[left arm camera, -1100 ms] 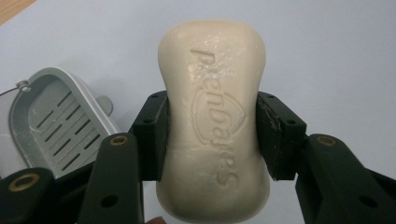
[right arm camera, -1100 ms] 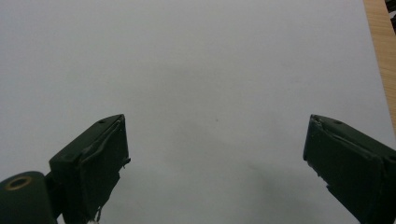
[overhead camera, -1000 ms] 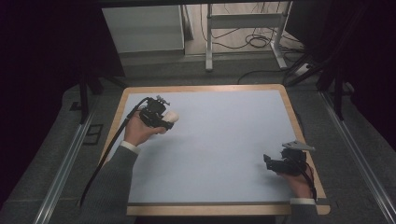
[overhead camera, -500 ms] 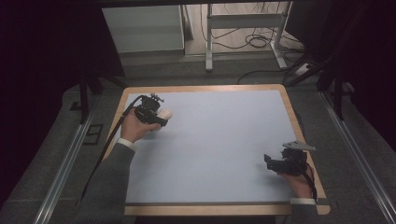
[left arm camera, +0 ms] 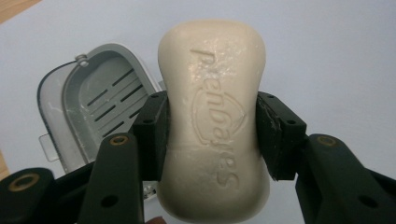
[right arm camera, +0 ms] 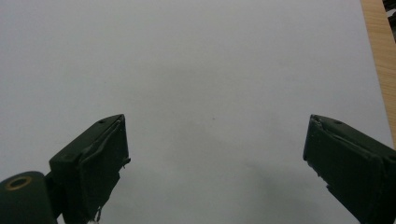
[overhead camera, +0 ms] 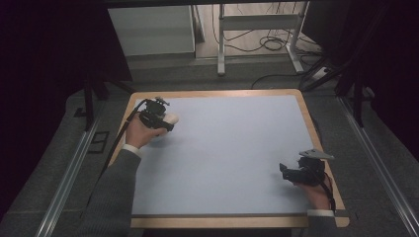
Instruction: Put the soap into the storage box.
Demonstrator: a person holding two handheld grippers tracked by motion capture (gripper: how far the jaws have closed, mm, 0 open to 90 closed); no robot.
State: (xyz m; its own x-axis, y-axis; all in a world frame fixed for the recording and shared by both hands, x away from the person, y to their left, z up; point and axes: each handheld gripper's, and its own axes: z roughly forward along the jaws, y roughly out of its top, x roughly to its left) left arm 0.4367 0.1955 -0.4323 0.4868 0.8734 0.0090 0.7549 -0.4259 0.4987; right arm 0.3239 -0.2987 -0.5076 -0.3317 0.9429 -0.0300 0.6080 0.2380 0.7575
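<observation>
Your left gripper (left arm camera: 210,135) is clamped on the cream soap bar (left arm camera: 212,116) (lettering faces the camera), held at the far left of the blue mat (overhead camera: 227,153), above a grey slotted soap dish (left arm camera: 100,105). Your right gripper (right arm camera: 215,163) stands wide apart over bare mat near the right wooden edge (right arm camera: 380,56).

Grey sleeves w/ white cuffs; black left gripper (overhead camera: 165,122), right gripper (overhead camera: 289,171) w/ brass screws.
</observation>
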